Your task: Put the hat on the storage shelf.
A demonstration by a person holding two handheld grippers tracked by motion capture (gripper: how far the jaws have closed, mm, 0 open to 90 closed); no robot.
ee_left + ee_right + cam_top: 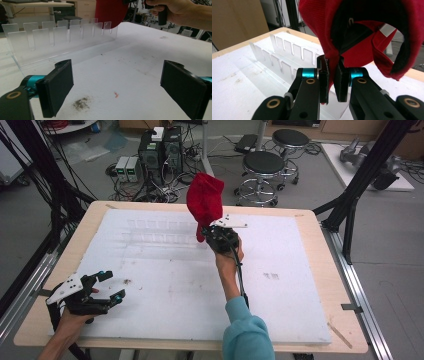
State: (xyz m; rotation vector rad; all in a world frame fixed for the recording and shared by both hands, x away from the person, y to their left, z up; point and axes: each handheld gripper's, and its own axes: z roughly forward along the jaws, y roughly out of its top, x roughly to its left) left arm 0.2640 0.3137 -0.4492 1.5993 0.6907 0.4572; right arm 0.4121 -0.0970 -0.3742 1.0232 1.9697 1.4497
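Observation:
A red cap (205, 197) hangs above the far middle of the white board, held up by my right gripper (214, 231), whose jaws are shut on its edge. In the right gripper view the two pads pinch the red fabric of the cap (362, 32) at my right gripper (331, 72), and the cap's dark inside and strap show above. A clear plastic rack (157, 232) with upright slots lies on the board just left of the cap; it also appears as the rack (57, 37) and the rack (282, 62). My left gripper (109, 285) rests open near the board's front left corner, nothing between its pads (58, 85).
The white foam board (280, 310) covers a wooden table (345, 285). Black frame posts (357, 185) rise at the right and left. Stools (262, 167), computers and cables stand on the floor behind the table. A dirt smudge (81, 103) marks the board near my left gripper.

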